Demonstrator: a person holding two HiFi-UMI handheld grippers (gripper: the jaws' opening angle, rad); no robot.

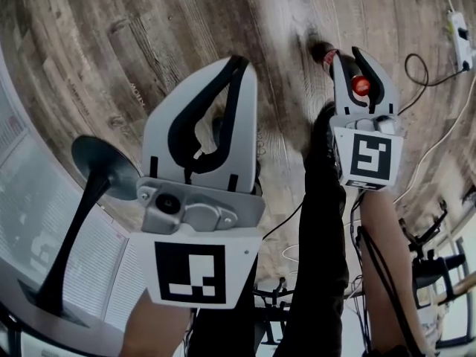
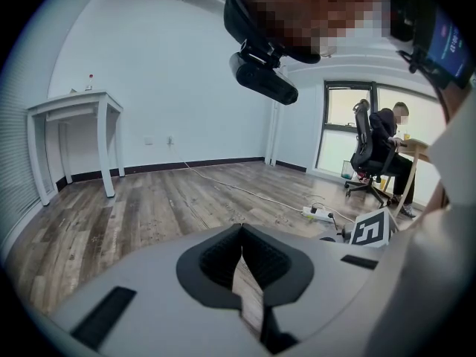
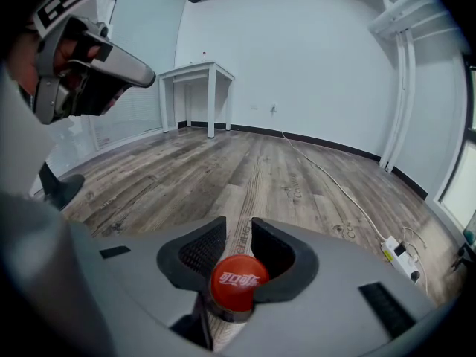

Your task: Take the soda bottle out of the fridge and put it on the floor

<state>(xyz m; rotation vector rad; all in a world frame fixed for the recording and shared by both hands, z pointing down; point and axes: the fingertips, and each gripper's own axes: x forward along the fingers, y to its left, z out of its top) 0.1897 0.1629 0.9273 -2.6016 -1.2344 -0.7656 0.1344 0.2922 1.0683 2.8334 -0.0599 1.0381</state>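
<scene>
The soda bottle (image 1: 361,85) has a red cap (image 3: 238,281) and a dark body that runs down toward the wood floor (image 1: 186,21). My right gripper (image 1: 349,54) is shut on its neck just under the cap, with a pad lying against each side (image 3: 239,225). Whether the bottle's base touches the floor is hidden. My left gripper (image 1: 242,59) is held nearer to me, to the left of the bottle. Its jaws are shut, tips touching, with nothing between them (image 2: 242,233). No fridge is in view.
A white power strip (image 1: 460,32) and its cable lie on the floor to the right. A black stand with a round foot (image 1: 104,166) is at the left. A white table (image 3: 197,69) stands by the far wall. A person sits on an office chair (image 2: 372,147).
</scene>
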